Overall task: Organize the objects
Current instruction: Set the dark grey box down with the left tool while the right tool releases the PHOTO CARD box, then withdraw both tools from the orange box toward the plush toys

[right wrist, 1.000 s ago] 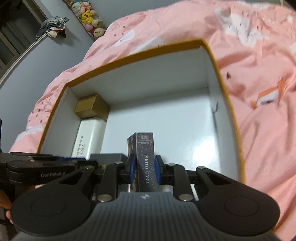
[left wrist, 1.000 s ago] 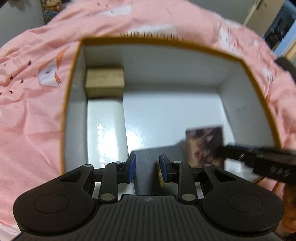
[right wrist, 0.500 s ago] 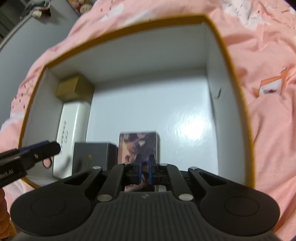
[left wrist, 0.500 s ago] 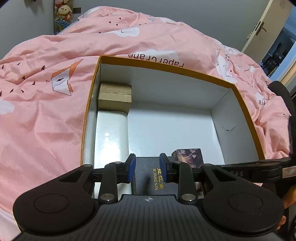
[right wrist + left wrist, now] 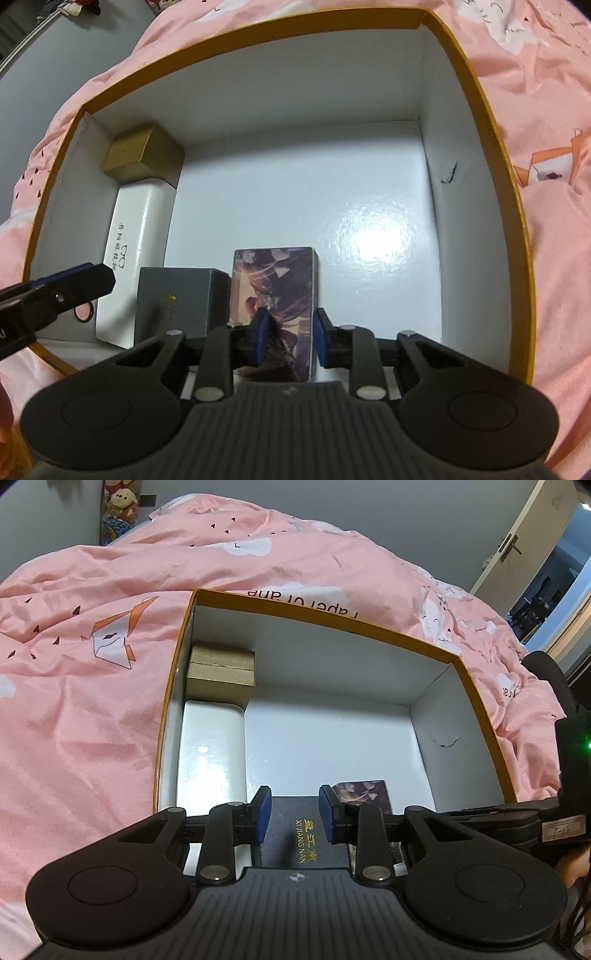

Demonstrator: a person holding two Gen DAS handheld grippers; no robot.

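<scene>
The big open box (image 5: 476, 701) with the orange rim sits on a bed under a pink duvet (image 5: 74, 686), and everything is placed against its walls. In its far left corner stands a small gold box (image 5: 221, 668), and just in front of that, along the left wall, lies a long white case (image 5: 210, 753) whose near end is cut off by the left gripper (image 5: 293, 814). That gripper's jaws are released, hovering above a dark box (image 5: 295, 834) with gold lettering near the front wall; only its top shows. The right gripper (image 5: 288, 341) also has its jaws spread, gripping nothing, over the photo card box (image 5: 275, 284), which lies flat just beside the dark box; its near end is hidden behind the gripper body. A small dark mark on the right wall is too small to make out.
</scene>
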